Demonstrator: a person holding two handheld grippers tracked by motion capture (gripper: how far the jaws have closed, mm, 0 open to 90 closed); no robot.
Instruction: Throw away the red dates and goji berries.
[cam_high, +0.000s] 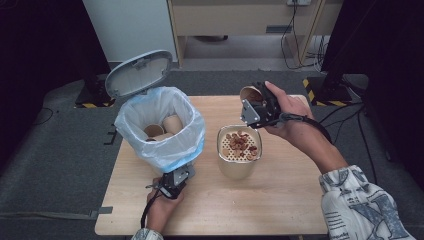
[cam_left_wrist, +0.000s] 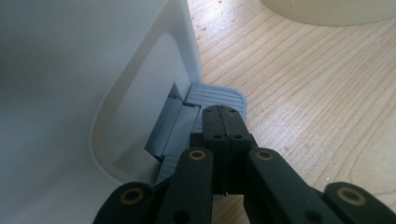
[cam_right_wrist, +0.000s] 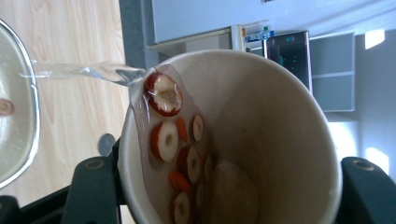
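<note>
My right gripper (cam_high: 257, 107) is shut on a paper cup (cam_high: 250, 93), held tipped over a beige container (cam_high: 239, 167) with a perforated top. Red fruit slices (cam_high: 241, 142) lie on that top. In the right gripper view the cup (cam_right_wrist: 271, 121) lies on its side. Liquid (cam_right_wrist: 84, 72) streams from its lip, and red slices (cam_right_wrist: 163, 95) slide toward the lip. My left gripper (cam_high: 172, 186) sits at the foot of a white pedal bin (cam_high: 160, 145). Its jaws (cam_left_wrist: 223, 114) are shut and rest on the grey pedal (cam_left_wrist: 217, 95).
The bin's grey lid (cam_high: 139, 72) stands open and a plastic bag lines the bin. Paper cups (cam_high: 165, 127) lie inside. The wooden table (cam_high: 280, 205) has bare room at the front right. Dark floor surrounds the table, and cables lie at the back right.
</note>
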